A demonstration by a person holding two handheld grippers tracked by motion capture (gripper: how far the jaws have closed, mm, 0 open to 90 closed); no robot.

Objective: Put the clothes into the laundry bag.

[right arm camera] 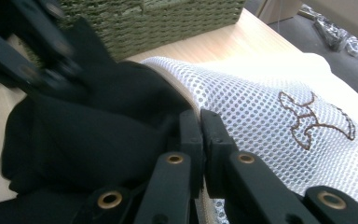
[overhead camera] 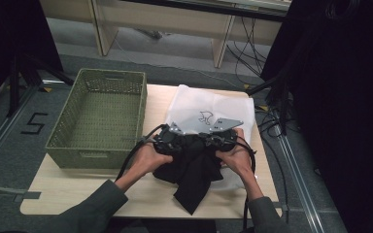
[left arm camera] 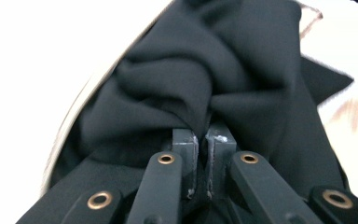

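1. In the high view a light wooden bench fills the middle of the frame, with the person's two forearms coming in from the bottom edge.
2. A green woven basket stands on the left half of the bench, its long side running toward the top of the frame.
3. Just right of the basket lies a white mesh bag with a small dark outline figure printed near its centre.
4. A black cloth is bunched at the bag's near edge, at lower centre of the frame; one pointed end hangs down toward the bench's front edge.
5. The left hand holds the left gripper at the cloth's left side, and the right hand holds the right gripper at its right side; the two grippers are close together.
6. In the left gripper view the left gripper has its jaws nearly together, pinching a thick fold of the black cloth at centre frame; white mesh bag lies bright and blurred at the left.
7. In the right gripper view the right gripper has its jaws pressed nearly together on the zippered edge of the mesh bag, where the bag meets the black cloth.
8. In that same view the basket is across the top, and the left gripper is blurred at the upper left, at the cloth.
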